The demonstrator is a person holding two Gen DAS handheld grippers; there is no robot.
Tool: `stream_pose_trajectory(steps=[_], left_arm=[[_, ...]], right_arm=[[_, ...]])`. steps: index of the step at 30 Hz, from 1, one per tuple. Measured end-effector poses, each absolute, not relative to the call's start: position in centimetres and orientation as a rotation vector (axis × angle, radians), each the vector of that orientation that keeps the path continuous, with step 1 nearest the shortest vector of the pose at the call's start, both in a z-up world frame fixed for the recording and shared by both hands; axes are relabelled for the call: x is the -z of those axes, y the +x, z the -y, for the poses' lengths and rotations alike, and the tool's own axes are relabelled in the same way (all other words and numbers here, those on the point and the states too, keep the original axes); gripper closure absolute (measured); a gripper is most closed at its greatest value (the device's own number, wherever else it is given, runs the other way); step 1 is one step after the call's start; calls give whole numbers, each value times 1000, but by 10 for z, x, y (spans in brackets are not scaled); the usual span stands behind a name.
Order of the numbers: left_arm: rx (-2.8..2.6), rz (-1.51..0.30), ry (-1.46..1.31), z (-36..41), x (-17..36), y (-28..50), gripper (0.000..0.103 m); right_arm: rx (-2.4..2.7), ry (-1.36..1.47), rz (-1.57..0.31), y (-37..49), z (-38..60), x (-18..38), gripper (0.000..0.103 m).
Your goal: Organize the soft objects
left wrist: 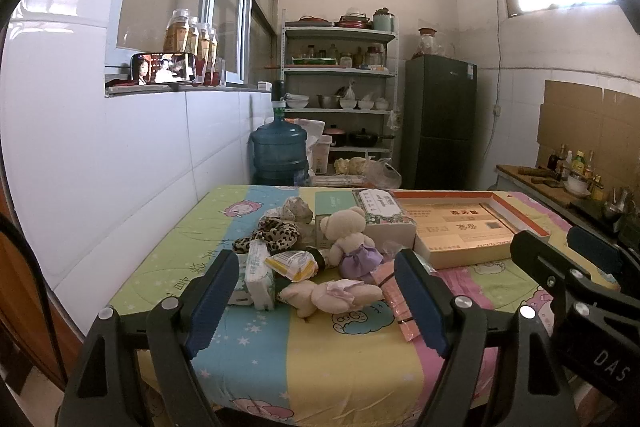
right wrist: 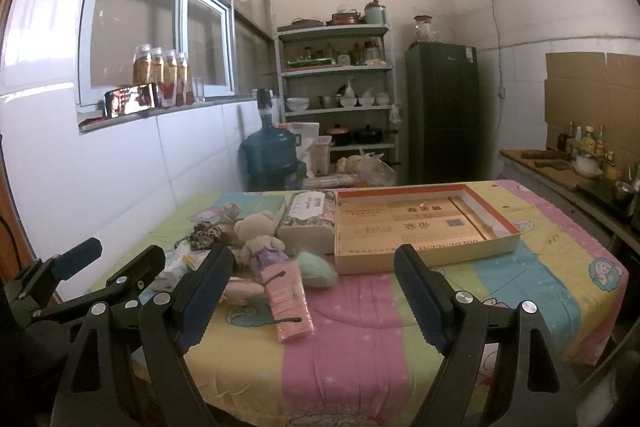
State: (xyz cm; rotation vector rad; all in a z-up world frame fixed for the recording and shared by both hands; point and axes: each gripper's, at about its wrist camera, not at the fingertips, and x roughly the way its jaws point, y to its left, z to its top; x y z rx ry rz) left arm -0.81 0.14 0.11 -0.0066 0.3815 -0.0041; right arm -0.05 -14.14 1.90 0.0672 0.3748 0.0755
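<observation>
A cream teddy bear in a purple dress [left wrist: 352,239] [right wrist: 262,239] sits upright amid a pile on the striped table cloth [left wrist: 320,343]. A second plush toy [left wrist: 332,297] lies flat in front of it. Beside them are a leopard-print cloth [left wrist: 272,237], a tissue pack [left wrist: 259,277], a yellow snack packet [left wrist: 290,263], a pink packet [right wrist: 288,301] and a green fluffy ball [right wrist: 318,269]. An open, shallow orange-rimmed box [right wrist: 424,223] lies right of the pile. My left gripper [left wrist: 318,301] is open, near the table's front edge, short of the flat plush. My right gripper [right wrist: 316,299] is open too, empty.
A floral tissue box [right wrist: 308,223] and a green box [left wrist: 334,203] stand behind the bear. A white tiled wall [left wrist: 120,167] borders the table's left side. Beyond the table are a water jug [left wrist: 279,153], shelves [left wrist: 340,87] and a dark fridge [left wrist: 440,119]. A counter with bottles [right wrist: 580,163] runs along the right.
</observation>
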Motion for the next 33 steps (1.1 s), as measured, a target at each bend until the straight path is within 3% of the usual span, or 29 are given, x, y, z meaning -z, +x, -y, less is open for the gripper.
stream_pose_trajectory(steps=[18,33], left_arm=[[4,-387,-16,-7,5,-7,23],[15,-421,-98,-59,45,22,23]], right_arm=[[-93,71,-387,-5,125,-23,19],[-194,114,-567,47,136,42,19]])
